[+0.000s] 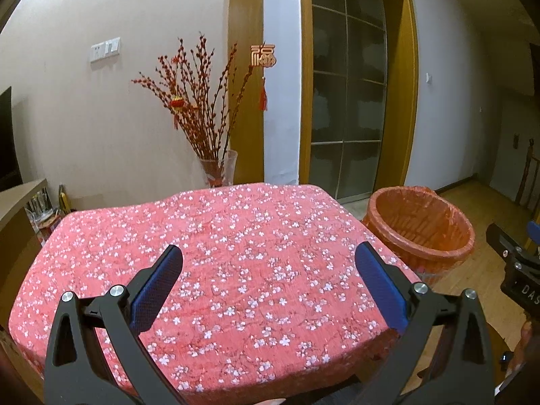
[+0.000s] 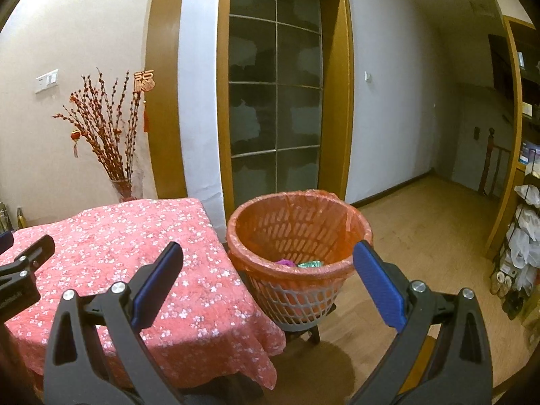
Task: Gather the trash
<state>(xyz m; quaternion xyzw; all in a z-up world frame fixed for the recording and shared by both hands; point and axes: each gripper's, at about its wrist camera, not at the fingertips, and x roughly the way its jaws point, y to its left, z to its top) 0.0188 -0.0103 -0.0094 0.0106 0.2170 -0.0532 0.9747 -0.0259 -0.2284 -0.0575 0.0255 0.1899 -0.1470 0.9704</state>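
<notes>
Both grippers, left gripper (image 1: 270, 263) and right gripper (image 2: 268, 261), gape empty; wrappers (image 2: 298, 263) lie in the lined wastebasket (image 2: 337, 209), collection apparently complete, withdrawal next.

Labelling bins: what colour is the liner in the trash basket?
Orange-red liner, over a white lattice trash basket; clearest in the right wrist view.

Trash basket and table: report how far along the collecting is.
Done: crumpled wrappers lie in the lined trash basket, and the floral tablecloth shows no trash. In hand: nothing; the left hand-held gripper and right hand-held gripper are open. Left: nothing visible to collect.
</notes>
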